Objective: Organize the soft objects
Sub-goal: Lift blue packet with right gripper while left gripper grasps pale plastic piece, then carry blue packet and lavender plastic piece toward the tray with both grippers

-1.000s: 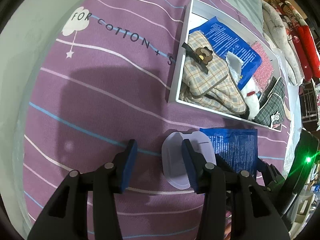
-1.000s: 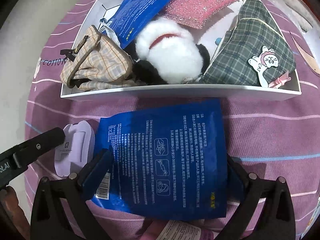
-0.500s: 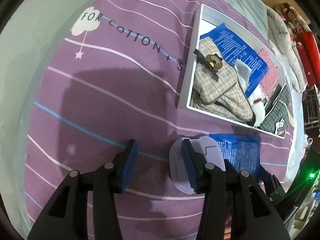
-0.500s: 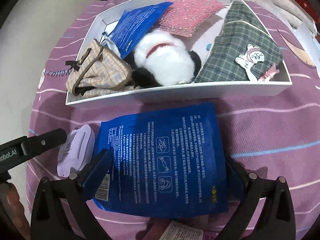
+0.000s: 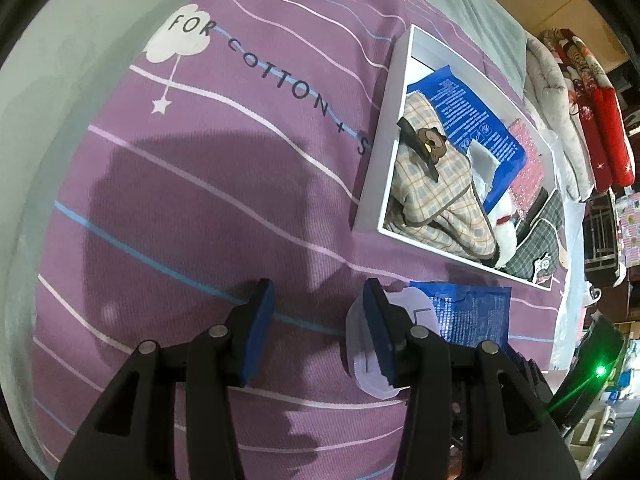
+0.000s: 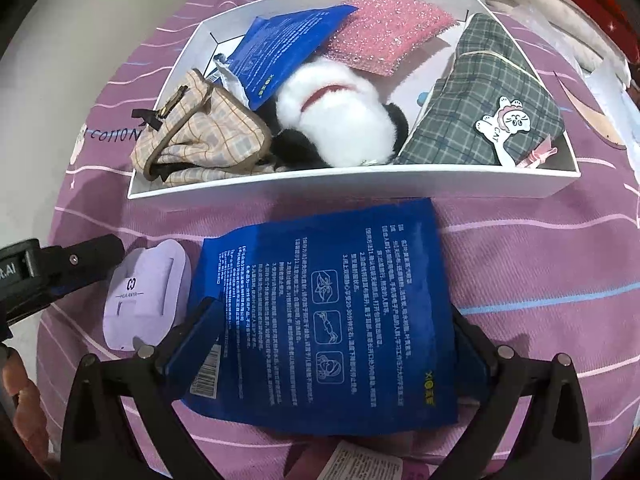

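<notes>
The blue pouch (image 6: 332, 320) lies flat on the purple bedspread (image 5: 200, 184), just before the white box (image 6: 352, 184), framed by the right gripper (image 6: 332, 332), whose spread jaws look unclenched; next, by the look of it: pinch and lift it in. Left gripper (image 5: 320, 328) hangs released beside the lilac case (image 6: 146, 292). Since the earlier frame, the box has slipped farther off

Left hand-held gripper (image 5: 320, 320) open over purple bedsheet (image 5: 200, 200); lilac pouch (image 5: 370, 360) behind right pad; white box (image 5: 378, 160) beyond.
</notes>
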A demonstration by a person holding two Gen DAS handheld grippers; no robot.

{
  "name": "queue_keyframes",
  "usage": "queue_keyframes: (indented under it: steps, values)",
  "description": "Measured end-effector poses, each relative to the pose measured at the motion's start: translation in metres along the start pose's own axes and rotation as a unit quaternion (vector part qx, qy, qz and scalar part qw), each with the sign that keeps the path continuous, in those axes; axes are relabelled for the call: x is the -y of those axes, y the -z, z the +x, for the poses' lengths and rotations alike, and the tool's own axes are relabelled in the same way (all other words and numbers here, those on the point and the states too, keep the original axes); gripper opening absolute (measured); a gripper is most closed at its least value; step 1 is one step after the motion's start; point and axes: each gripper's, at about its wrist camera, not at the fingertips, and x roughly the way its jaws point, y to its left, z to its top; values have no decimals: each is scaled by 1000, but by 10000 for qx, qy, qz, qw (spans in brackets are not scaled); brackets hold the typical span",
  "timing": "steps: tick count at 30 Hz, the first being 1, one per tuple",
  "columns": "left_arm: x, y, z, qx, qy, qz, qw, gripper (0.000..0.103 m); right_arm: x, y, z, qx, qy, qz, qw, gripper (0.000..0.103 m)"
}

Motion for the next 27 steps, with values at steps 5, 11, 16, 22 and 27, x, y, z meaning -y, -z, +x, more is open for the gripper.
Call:
queue_keyframes:
  steps: [5,11,16,22,27]
  values:
    - [-3,0,-2,3,52,7,10000,48,-17,11,-5,47,98,-84,9999,97]
    - [-3,2,-4,33,-9,12,10000,48,-25,41,-24,573,185,-402,9974,78]
    - [4,0,-5,38,-42,67,10000,48,-26,56,-38,826,29,-449,9956,70]
    - [12,1,-10,-29,334,201,9992,48,-6,60,-51,1030,-329,5,9941,69]
    - [25,1,-8,-82,453,329,9984,53,8,53,-43,1262,-328,391,9907,69]
